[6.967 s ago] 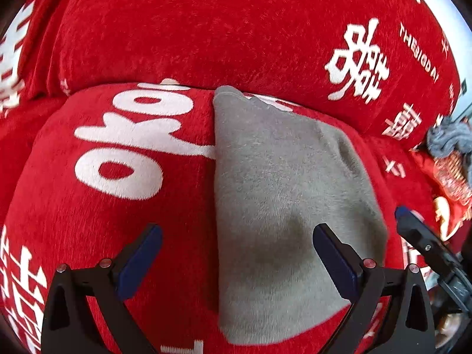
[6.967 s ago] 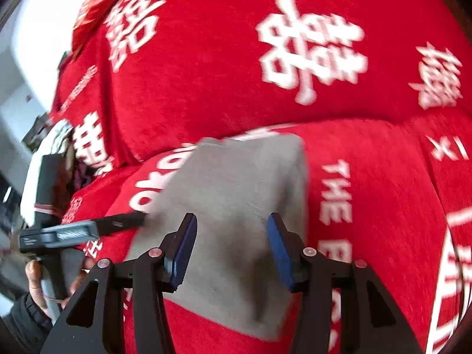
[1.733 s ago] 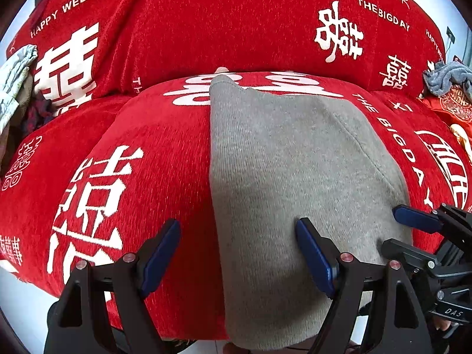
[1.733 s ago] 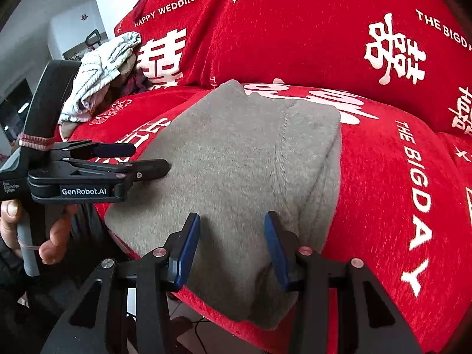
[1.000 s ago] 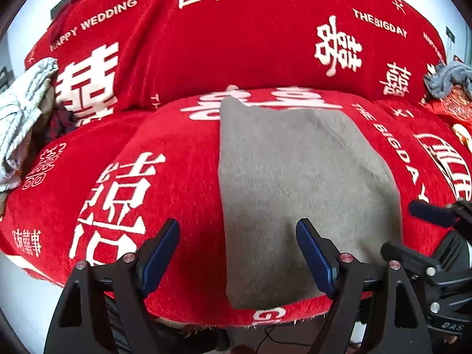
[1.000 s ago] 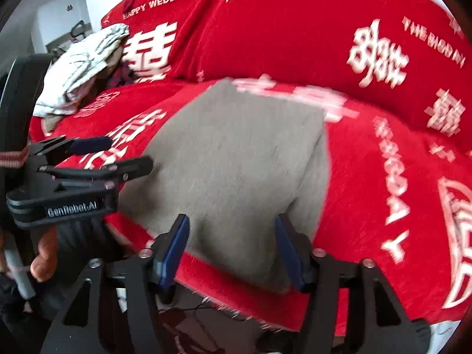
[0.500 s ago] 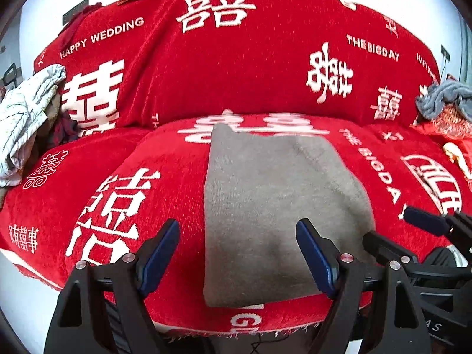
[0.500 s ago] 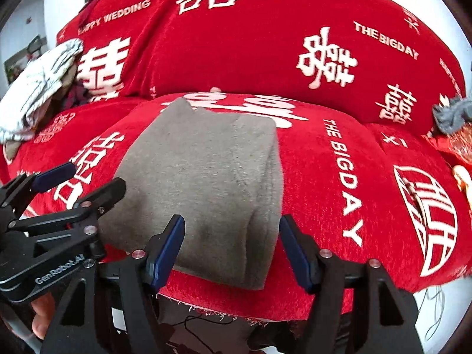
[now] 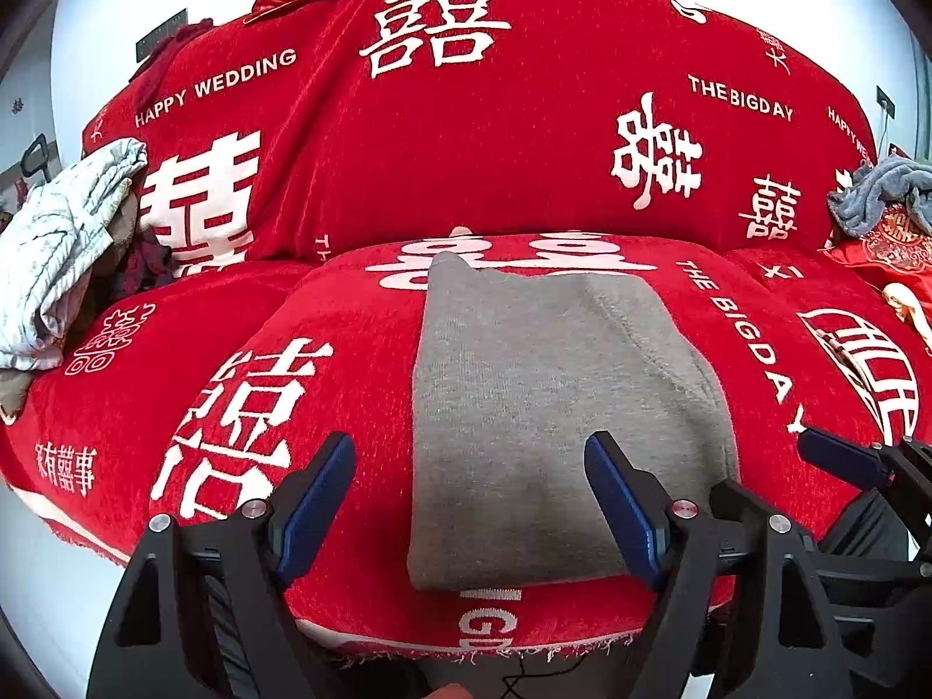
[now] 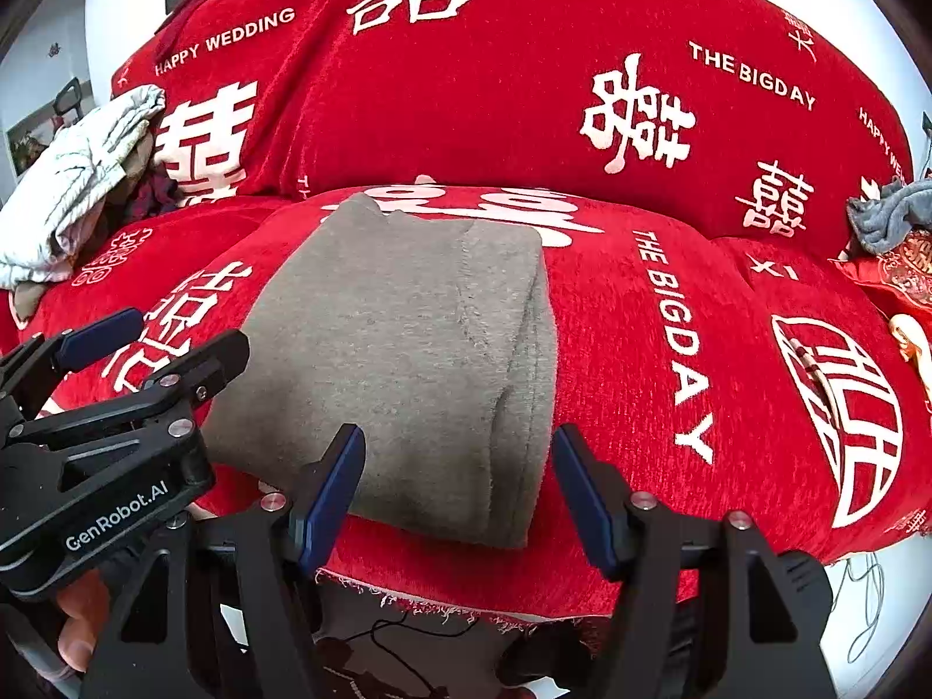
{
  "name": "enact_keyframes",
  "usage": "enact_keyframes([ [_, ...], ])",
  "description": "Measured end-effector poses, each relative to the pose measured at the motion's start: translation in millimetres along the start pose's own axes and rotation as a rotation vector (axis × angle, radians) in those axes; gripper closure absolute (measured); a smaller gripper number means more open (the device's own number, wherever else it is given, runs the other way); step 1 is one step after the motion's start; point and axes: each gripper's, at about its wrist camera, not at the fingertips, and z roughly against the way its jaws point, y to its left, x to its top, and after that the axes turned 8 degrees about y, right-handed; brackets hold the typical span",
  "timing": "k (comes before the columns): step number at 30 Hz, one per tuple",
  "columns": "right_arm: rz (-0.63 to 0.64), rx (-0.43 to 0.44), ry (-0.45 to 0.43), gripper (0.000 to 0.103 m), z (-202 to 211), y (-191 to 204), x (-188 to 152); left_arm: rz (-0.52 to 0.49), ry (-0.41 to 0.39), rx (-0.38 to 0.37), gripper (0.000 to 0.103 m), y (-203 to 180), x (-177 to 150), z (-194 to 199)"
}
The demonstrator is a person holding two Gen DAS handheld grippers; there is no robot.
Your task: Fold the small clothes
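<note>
1. Left gripper (image 9: 469,501), black frame with blue pads: jaws stand wide apart and grip nothing. It hangs in front of the sofa seat edge, clear of the cloth.
2. Right gripper (image 10: 457,489), same build: jaws wide apart, nothing between the pads. It too hangs off the garment's near edge.
3. Grey knitted garment (image 9: 542,402): lies flat on the middle seat cushion of the red wedding-print sofa cover (image 9: 512,140), folded into a compact rectangle. Its right side shows a rounded doubled edge. Judgement: this item's fold appears complete.
4. Pale crumpled clothes heap (image 9: 58,256), far left on the sofa: unfolded. Judgement: this is likely work remaining.
5. Blue-grey bunched cloth (image 9: 879,192), far right: also unfolded. Whether it belongs to the task cannot be told.
</note>
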Motion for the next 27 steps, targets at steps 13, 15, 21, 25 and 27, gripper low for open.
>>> enact_keyframes([
  [13,0.027,-0.007,0.0,0.033,8.9,8.8,-2.7,0.051,0.008,0.007,0.021,11.7,1.2,7.1],
  [15,0.029,-0.009,-0.003,0.033,10.0,9.7,-3.0,0.051,0.013,0.0,0.021,12.8,1.2,7.5],
  [21,0.031,-0.013,-0.009,0.033,12.4,10.8,-2.9,0.041,-0.012,-0.009,0.021,12.8,1.1,15.6],
  [25,0.038,-0.016,-0.015,0.033,14.6,13.0,-2.8,0.042,-0.014,-0.015,0.021,12.9,1.6,17.1],
  [27,0.04,-0.018,-0.015,0.033,14.8,13.7,-2.3,0.043,-0.012,-0.014,0.021,12.4,2.3,17.1],
])
